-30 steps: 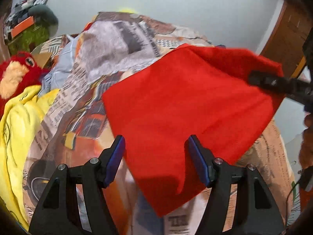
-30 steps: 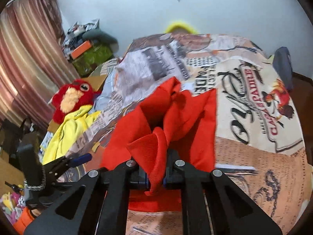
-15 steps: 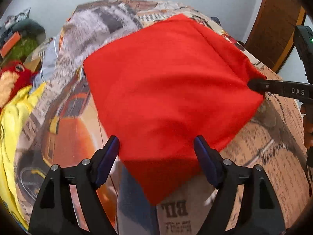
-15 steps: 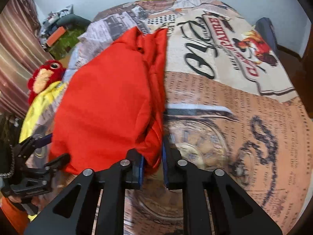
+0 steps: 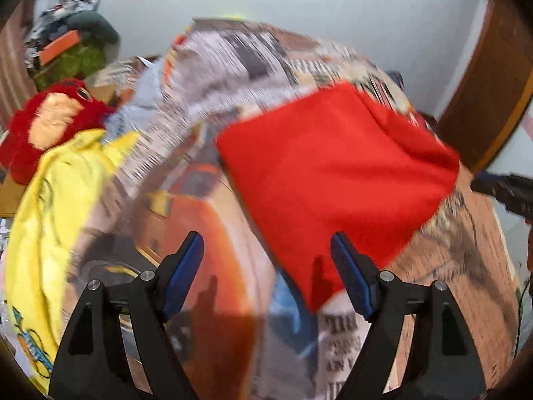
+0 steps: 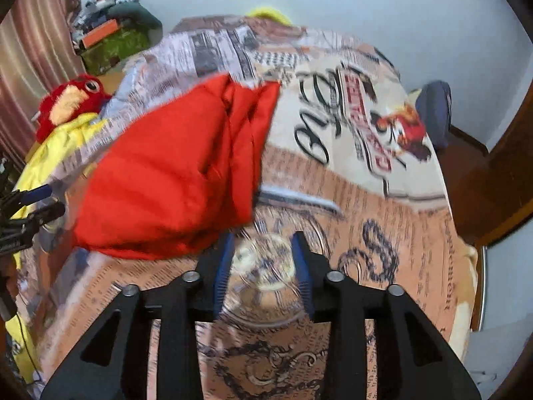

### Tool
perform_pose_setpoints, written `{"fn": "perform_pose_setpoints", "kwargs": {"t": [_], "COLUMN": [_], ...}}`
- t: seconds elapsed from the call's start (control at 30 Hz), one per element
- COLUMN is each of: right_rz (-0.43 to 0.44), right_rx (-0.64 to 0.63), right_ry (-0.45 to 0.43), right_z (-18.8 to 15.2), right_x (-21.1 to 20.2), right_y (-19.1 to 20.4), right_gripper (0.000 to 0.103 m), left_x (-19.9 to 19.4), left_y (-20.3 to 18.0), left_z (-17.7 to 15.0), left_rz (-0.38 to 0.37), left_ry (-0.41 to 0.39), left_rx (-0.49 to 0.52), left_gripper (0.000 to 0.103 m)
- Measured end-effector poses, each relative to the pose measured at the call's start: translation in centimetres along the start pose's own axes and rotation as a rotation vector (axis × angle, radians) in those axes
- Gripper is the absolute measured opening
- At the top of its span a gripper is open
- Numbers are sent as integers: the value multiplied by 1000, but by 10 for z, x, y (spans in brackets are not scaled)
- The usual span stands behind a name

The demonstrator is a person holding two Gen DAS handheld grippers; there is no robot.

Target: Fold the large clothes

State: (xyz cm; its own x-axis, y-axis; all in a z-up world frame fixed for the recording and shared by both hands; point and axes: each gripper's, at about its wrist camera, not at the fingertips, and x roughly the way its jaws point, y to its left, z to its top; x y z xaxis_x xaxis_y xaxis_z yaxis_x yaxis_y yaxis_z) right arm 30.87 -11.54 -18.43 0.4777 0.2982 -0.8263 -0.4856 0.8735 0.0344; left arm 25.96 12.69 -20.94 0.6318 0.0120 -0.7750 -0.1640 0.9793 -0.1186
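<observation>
A red cloth [image 5: 333, 173] lies folded on the newspaper-print bed sheet [image 5: 206, 200]. In the left wrist view my left gripper [image 5: 266, 270] stands open just in front of the cloth's near corner, which reaches toward the right-hand finger [image 5: 349, 276]; nothing is pinched. In the right wrist view the red cloth [image 6: 173, 180] lies just left of my right gripper [image 6: 263, 253], whose jaws are opening with only the bed sheet [image 6: 366, 200] showing between them. Each gripper appears at the edge of the other's view: the right gripper [image 5: 506, 193] and the left gripper [image 6: 30, 206].
A yellow garment [image 5: 50, 216] and a red plush toy [image 5: 50, 123] lie at the bed's left side. A dark blue item [image 6: 433, 106] sits at the far right of the bed. Boxes and clutter [image 6: 110, 33] stand at the back left; a wooden door [image 5: 493, 93] at the right.
My right gripper has let go of the red cloth and opened. The cloth has dropped flat onto the bed. My left gripper has stayed open and shifted left, away from the cloth.
</observation>
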Motion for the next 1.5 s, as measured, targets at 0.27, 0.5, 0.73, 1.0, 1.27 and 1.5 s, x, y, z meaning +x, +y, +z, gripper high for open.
{"fn": "perform_pose_setpoints", "kwargs": {"t": [0.27, 0.5, 0.73, 1.0, 1.27, 1.5], "right_rz": [100, 166, 264, 356, 336, 369], "right_rx": [23, 26, 132, 230, 195, 209], "right_ry": [-73, 21, 152, 169, 151, 111], "right_z": [38, 59, 70, 63, 66, 78], "right_x": [1, 57, 113, 132, 124, 83], "right_y": [20, 22, -9, -24, -8, 6], "right_gripper": [70, 71, 71, 74, 33, 21], "left_x": [20, 69, 112, 157, 157, 124], "left_y": [40, 46, 47, 52, 51, 59], "left_z": [35, 40, 31, 30, 26, 40], "left_rz": [-4, -145, -287, -472, -577, -577], "left_ry": [-19, 77, 143, 232, 230, 206], "left_rx": [-151, -254, -382, -568, -654, -592], "left_gripper": [78, 78, 78, 85, 78, 42]}}
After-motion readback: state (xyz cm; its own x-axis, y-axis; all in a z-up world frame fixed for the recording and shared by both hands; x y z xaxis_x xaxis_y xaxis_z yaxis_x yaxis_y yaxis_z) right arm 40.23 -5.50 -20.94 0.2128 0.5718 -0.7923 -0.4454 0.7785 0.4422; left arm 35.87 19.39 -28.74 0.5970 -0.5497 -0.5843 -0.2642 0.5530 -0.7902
